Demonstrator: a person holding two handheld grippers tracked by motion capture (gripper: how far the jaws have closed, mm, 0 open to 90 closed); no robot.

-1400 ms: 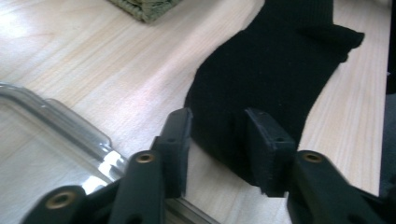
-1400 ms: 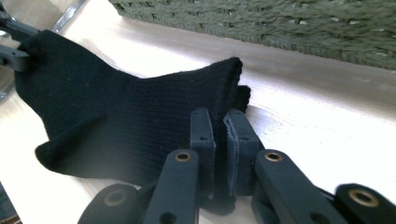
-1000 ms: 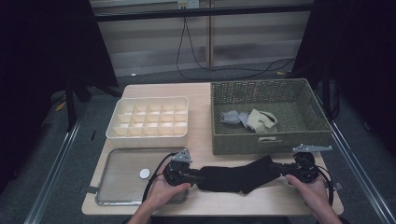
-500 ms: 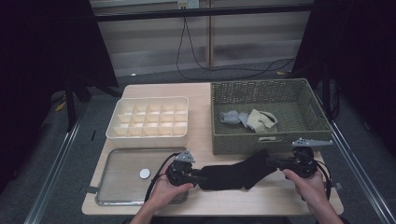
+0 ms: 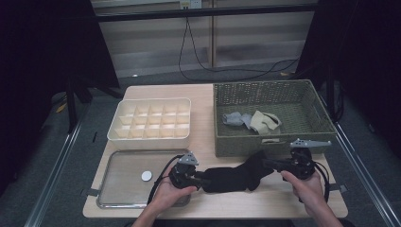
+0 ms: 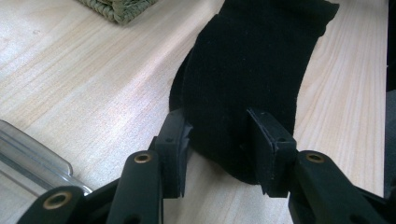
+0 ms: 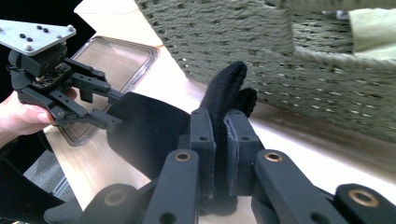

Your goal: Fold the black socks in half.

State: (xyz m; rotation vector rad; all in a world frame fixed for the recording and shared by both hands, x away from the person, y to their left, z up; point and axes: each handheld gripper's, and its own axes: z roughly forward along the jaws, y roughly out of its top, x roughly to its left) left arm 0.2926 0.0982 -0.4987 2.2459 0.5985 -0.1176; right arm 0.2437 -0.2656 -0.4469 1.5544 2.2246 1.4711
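A black sock (image 5: 236,177) lies across the front of the wooden table (image 5: 203,99) between my two grippers. The right gripper (image 5: 270,164) is shut on the sock's right end, and the fabric (image 7: 229,88) stands pinched between its pads just in front of the basket. That end is lifted a little off the table. My left gripper (image 5: 201,177) is at the sock's other end. In the left gripper view its jaws (image 6: 222,140) straddle the flat rounded end of the sock (image 6: 252,79) without squeezing it. The left gripper (image 7: 114,109) also shows in the right gripper view.
A woven green basket (image 5: 283,142) at the right holds a grey sock (image 5: 234,119) and a beige sock (image 5: 265,122). A cream compartment box (image 5: 149,137) stands at the back left. Before it lies a metal tray (image 5: 118,198) with a small white disc (image 5: 147,176).
My right gripper has risen slightly with the sock's end, bunching the sock's middle toward the basket. The left hand has stayed put.
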